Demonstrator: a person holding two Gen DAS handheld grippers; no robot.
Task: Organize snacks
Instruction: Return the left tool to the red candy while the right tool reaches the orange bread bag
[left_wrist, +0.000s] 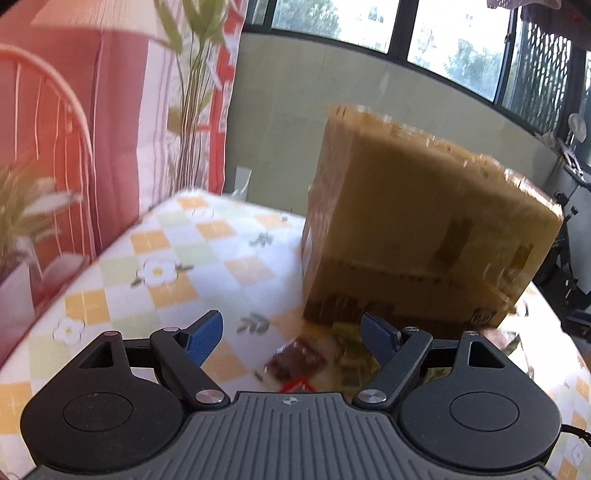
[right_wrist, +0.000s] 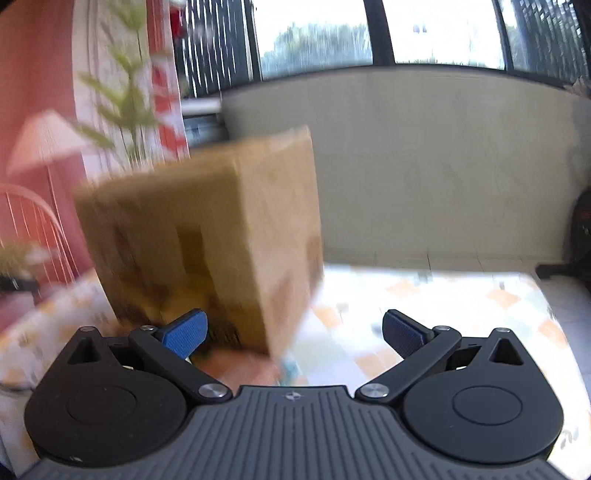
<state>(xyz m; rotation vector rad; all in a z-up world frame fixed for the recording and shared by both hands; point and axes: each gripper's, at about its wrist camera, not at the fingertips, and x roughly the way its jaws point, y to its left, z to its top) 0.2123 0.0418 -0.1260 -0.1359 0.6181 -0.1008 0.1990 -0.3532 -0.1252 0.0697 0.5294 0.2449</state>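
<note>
Motion blur smears both views, so print on the cardboard box (left_wrist: 417, 229) is unreadable, and the small snack packets (left_wrist: 314, 360) at its foot show only as brown, green and red wrappers. They lie on the checked, flower-printed bench (left_wrist: 177, 258), just ahead of the left claw (left_wrist: 291, 334), whose ribbed blue pads stand apart, empty. The right claw (right_wrist: 293, 332) also gapes, the box's corner beyond it.

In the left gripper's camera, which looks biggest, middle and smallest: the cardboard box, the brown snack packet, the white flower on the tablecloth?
1. Cardboard box, biggest by far.
2. Brown snack packet.
3. White flower, though blur makes those two close.
</note>
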